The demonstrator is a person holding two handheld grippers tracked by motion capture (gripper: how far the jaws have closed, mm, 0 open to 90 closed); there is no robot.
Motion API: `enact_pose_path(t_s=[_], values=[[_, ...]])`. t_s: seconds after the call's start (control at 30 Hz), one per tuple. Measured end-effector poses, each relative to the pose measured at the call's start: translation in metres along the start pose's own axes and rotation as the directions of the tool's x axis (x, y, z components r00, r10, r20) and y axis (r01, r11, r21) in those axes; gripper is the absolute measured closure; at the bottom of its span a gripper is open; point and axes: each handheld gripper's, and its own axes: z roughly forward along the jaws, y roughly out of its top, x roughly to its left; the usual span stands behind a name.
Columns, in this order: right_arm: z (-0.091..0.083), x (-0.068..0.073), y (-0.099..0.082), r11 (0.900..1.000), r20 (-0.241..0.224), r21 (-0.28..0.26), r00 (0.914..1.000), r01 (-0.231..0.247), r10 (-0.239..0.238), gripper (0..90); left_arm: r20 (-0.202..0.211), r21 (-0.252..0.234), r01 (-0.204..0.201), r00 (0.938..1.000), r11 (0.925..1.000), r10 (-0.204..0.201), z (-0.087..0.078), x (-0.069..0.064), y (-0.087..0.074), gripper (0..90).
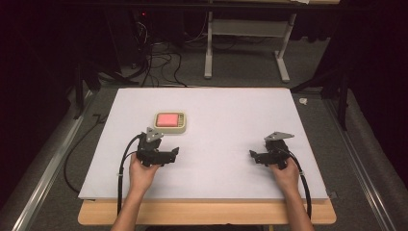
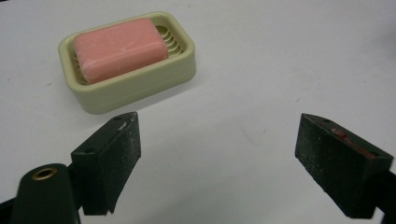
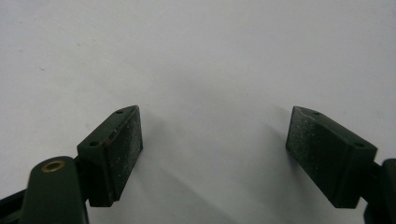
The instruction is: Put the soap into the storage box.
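Your left gripper [image 2: 215, 154]: jaws wide apart, holding nothing, over bare table [image 2: 280, 56]. Your right gripper [image 3: 212, 149]: jaws equally wide, holding nothing. 1 dish [image 2: 135, 88], upper left of the left gripper view, just beyond the left jaw, not touching it. In it: 1 pink soap [image 2: 119, 49], lying flat. High view: your 2 hands low in frame, the dish left of centre.

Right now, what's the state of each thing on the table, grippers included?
Soap: lying in the dish, untouched.
Soap dish: upright on the table, not held.
Left gripper: open, holding nothing, just short of the dish.
Right gripper: open, holding nothing, over bare table.
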Motion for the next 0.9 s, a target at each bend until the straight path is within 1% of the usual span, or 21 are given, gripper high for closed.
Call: enact_pose_path(t_s=[0.2,0.57,0.73,0.9], values=[[0.000,0.000,0.000,1.0000,0.000,0.000,1.0000,0.000,0.000,19.3,0.011,0.007,0.000,0.9999,1.0000,0.000,0.001,-0.003,-0.004,15.3],[0.000,0.000,0.000,1.0000,0.000,0.000,1.0000,0.000,0.000,19.2,0.022,0.012,0.005,0.9998,0.9999,-0.005,0.003,-0.003,-0.009,15.3],[0.000,0.000,0.000,1.0000,0.000,0.000,1.0000,0.000,0.000,19.3,0.047,0.023,0.019,0.9987,0.9996,-0.020,0.006,-0.004,-0.013,15.2],[0.000,0.000,0.000,1.0000,0.000,0.000,1.0000,0.000,0.000,19.2,0.053,0.041,0.005,0.9986,0.9991,-0.007,0.010,-0.007,-0.014,15.1]])
